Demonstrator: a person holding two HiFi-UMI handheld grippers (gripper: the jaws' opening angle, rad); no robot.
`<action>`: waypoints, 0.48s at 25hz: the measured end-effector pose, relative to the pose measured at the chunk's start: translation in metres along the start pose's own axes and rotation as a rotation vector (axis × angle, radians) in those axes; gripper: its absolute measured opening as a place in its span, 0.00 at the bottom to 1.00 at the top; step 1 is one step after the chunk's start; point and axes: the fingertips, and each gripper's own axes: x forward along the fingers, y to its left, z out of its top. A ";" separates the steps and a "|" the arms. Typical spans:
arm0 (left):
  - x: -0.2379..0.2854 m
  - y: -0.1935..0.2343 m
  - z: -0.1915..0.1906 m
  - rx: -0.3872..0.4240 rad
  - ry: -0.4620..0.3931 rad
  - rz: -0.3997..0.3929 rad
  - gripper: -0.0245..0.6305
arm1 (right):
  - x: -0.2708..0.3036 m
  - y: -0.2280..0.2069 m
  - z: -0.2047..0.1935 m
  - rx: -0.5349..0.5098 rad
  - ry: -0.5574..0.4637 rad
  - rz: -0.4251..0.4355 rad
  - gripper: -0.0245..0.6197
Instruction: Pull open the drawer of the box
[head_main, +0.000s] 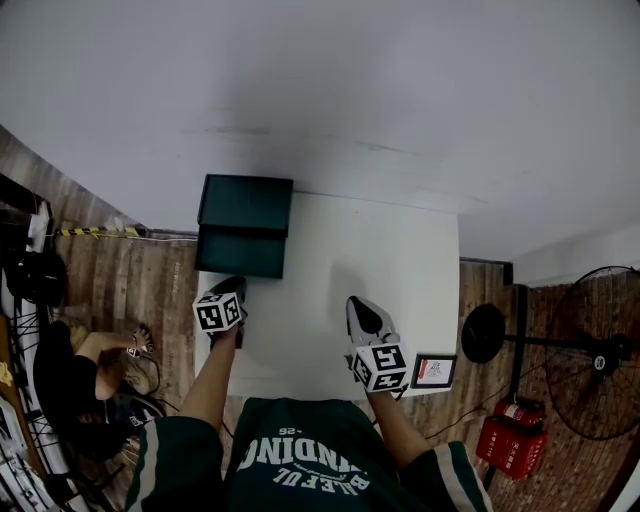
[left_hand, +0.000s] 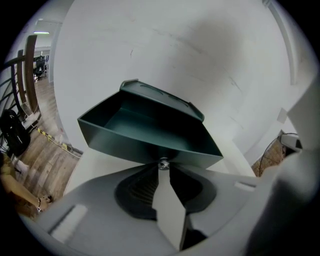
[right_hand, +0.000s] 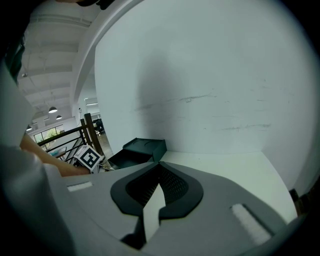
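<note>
A dark green box (head_main: 245, 203) stands at the far left corner of the white table (head_main: 380, 260). Its drawer (head_main: 240, 252) is pulled out toward me and shows empty in the left gripper view (left_hand: 145, 132). My left gripper (head_main: 232, 287) is at the drawer's front, its tips shut on the small silver knob (left_hand: 163, 163). My right gripper (head_main: 357, 305) hovers over the table's middle, apart from the box, shut with nothing in it. The right gripper view shows the box (right_hand: 145, 146) off to the left.
A white wall rises right behind the table. A small framed card (head_main: 434, 371) sits at the front right corner. A person (head_main: 95, 360) sits on the floor at left. A fan (head_main: 600, 350), a round stand base (head_main: 484, 333) and a red extinguisher (head_main: 510, 435) stand at right.
</note>
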 end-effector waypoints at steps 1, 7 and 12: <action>-0.001 0.000 0.000 0.000 -0.001 -0.001 0.23 | -0.001 0.000 0.001 0.000 -0.003 0.002 0.04; -0.028 -0.008 0.006 0.057 -0.060 0.001 0.23 | -0.004 -0.009 0.008 -0.001 -0.030 0.010 0.04; -0.062 -0.033 0.038 0.193 -0.166 -0.003 0.21 | 0.000 -0.012 0.026 -0.015 -0.069 0.034 0.04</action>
